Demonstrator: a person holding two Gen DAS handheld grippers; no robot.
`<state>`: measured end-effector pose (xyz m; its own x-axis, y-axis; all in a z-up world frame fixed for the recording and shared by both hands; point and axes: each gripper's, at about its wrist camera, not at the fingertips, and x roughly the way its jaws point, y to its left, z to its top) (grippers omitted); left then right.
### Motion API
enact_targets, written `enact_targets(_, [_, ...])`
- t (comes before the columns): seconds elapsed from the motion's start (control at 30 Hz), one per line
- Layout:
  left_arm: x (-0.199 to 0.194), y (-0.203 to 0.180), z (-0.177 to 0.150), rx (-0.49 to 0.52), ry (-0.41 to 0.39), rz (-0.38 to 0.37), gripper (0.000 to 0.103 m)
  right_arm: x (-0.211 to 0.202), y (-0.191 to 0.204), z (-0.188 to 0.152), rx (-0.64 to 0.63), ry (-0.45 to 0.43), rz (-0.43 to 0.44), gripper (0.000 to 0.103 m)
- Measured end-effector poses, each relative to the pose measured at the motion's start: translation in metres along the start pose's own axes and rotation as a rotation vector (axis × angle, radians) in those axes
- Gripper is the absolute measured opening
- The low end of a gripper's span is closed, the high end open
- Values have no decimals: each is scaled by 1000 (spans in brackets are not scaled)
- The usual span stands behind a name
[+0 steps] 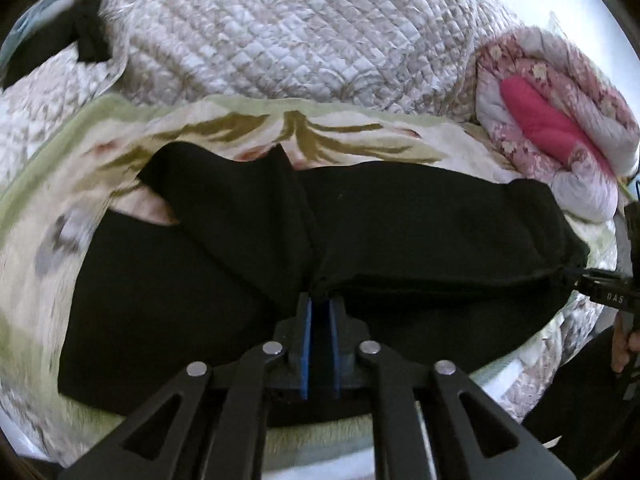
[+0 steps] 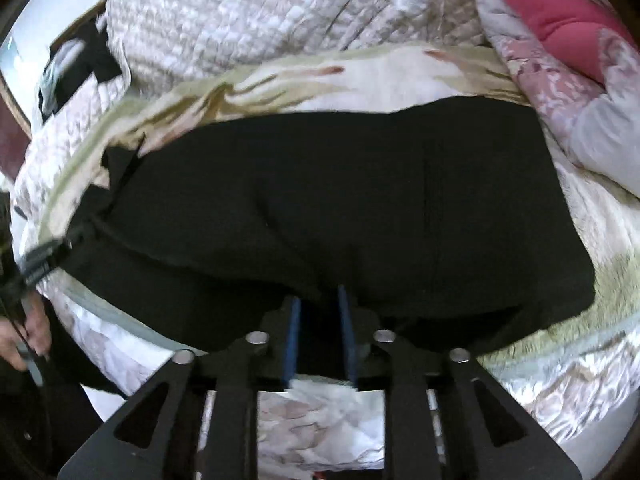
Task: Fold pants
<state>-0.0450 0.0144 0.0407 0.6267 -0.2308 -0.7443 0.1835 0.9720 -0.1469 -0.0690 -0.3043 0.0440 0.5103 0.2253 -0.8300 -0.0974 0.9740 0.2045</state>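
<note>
Black pants (image 1: 400, 220) lie spread across a floral blanket (image 1: 224, 128) on a bed, one part folded over at the left. My left gripper (image 1: 319, 300) sits at their near edge, its blue pads (image 1: 305, 332) a narrow gap apart with black cloth pinched at the tips. A taut fold edge runs from there to my right gripper (image 1: 580, 280) at the far right. In the right wrist view the pants (image 2: 360, 200) fill the middle. My right gripper (image 2: 320, 300) stands with its pads clearly apart, and cloth lies loose between them. The left gripper (image 2: 44, 260) shows at the left edge.
A white quilted bedspread (image 1: 280, 32) covers the bed behind the blanket. A rolled pink floral quilt (image 1: 552, 120) lies at the right. A dark item (image 1: 80, 36) rests at the far left. A person's hand (image 2: 32, 332) holds the left gripper's handle.
</note>
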Motion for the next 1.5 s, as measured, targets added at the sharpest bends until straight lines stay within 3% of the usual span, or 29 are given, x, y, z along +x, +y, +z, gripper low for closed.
enact_targets(0.13, [-15,7,5,-34,-40,39,18,-10,2,-3,36,-46,11,37])
enact_targets(0.27, [-13,7,27,-40,-89,55,53,-19,-5,-5,114,-119,30,48])
enact_targets(0.3, [-6,6,35,-38,-84,70,53,-21,-9,-4,150,-133,20,48])
enact_targets(0.57, [72,-15,58,69,28,206,53,-36,-49,-16,392,-206,-35,48])
enact_targets(0.67, [87,-13,58,70,52,241,35,-32,-61,-17,451,-190,-36,48])
enact_targets(0.7, [85,-13,58,75,37,244,20,-31,-64,-18,464,-190,-31,48])
enact_targets(0.77, [77,-14,56,72,21,237,6,-30,-65,-18,486,-187,-29,48])
enact_targets(1.0, [1,35,33,-145,-140,299,6,-36,-65,-22,512,-211,-50,48])
enact_targets(1.13, [-21,69,8,-276,-130,289,6,-32,-66,-23,525,-206,-53,48])
enact_targets(1.23, [-26,82,-5,-343,-115,230,9,-32,-65,-22,519,-205,-62,48])
enact_targets(1.4, [-15,94,-9,-426,-71,156,32,-33,-65,-22,524,-206,-59,48])
enact_targets(1.5, [-9,99,-13,-459,-39,158,35,-34,-65,-23,533,-211,-56,48])
